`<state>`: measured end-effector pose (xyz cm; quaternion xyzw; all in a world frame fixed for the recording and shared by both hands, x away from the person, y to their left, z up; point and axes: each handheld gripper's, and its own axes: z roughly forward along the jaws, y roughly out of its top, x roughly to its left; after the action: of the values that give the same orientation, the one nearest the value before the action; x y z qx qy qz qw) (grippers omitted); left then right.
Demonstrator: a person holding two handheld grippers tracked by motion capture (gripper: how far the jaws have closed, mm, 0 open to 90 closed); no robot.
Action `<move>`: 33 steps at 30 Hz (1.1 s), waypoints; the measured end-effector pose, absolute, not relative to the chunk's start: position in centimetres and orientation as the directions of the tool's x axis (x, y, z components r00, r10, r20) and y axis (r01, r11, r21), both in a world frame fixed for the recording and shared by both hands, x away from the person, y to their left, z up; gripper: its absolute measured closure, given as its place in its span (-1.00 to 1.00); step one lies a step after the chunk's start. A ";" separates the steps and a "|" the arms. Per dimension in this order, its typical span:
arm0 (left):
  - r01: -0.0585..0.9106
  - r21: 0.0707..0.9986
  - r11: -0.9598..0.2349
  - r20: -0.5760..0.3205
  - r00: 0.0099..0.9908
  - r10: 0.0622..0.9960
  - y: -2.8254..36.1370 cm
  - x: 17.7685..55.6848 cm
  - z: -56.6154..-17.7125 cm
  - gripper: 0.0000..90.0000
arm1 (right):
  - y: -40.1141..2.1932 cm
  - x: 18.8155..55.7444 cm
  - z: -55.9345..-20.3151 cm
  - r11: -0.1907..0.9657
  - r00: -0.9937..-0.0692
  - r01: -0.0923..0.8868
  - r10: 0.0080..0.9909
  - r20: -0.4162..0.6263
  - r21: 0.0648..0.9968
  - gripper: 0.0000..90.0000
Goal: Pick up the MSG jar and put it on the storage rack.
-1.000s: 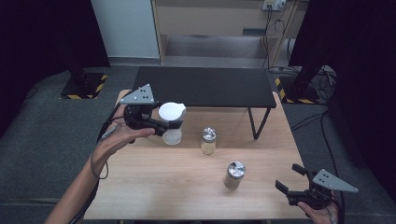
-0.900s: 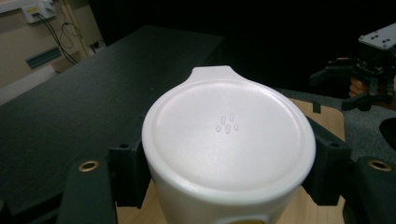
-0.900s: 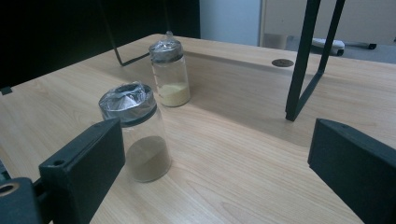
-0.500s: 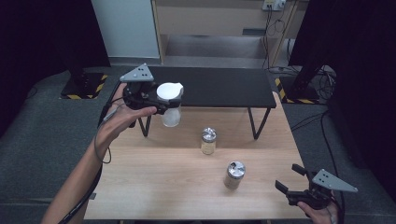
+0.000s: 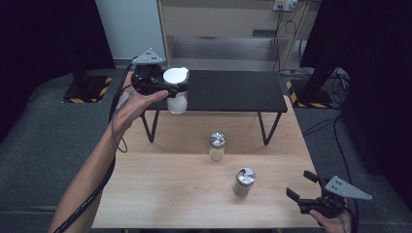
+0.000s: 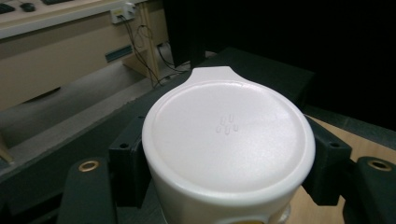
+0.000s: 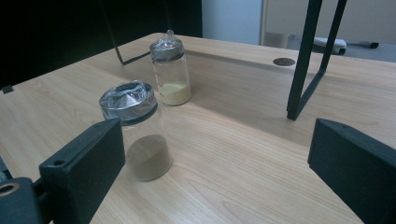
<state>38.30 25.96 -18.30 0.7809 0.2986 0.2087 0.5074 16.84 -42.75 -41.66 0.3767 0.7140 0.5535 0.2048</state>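
The body of the white-lidded jar point(image 6: 228, 154) is mostly hidden in the left gripper view, where its round white lid is seen close up and the bottom is cut off by the picture's edge. What is inside it cannot be made out. The jar is gripped at its sides by the left claw point(image 5: 170, 87), whose two black jaws are pressed against it. In the high view the jar is seen held up in the air, at the left front edge of the black shelf point(image 5: 228, 90), clear of the wooden tabletop point(image 5: 170, 184). Part of the jar is covered there by the hand point(image 5: 138, 99) and the claw.

Two other jars are left standing on the tabletop. A jar with yellow powder point(image 7: 170, 70) is placed near the shelf's legs, and a jar with brown powder point(image 7: 140, 133) is placed closer to the right claw point(image 5: 305, 191). Both are topped with shiny silver caps. They are set apart from each other.

The right claw is held low at the tabletop's near right corner, with its jaws spread wide and nothing between them. The brown powder jar is partly blocked by one jaw in the right gripper view. The powder colours are seen clearly in that view, while from the high view mostly the silver tops are seen.
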 end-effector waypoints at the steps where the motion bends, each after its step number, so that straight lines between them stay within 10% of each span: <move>1: 0.261 0.918 -0.299 0.019 0.724 0.690 25.8 38.5 -18.4 -0.35 | -42.8 16.9 -41.7 0.103 -0.633 0.312 0.764 0.126 0.945 -0.90; 33: 0.355 0.914 -0.198 -0.016 0.519 0.855 23.6 42.1 -20.2 -0.35 | -42.7 16.7 -41.6 0.112 -0.632 0.306 0.766 0.114 0.945 -0.90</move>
<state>42.11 23.56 -20.21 0.7286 0.4150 0.2615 0.4781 16.71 -42.69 -41.59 0.3746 0.7158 0.5512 0.2086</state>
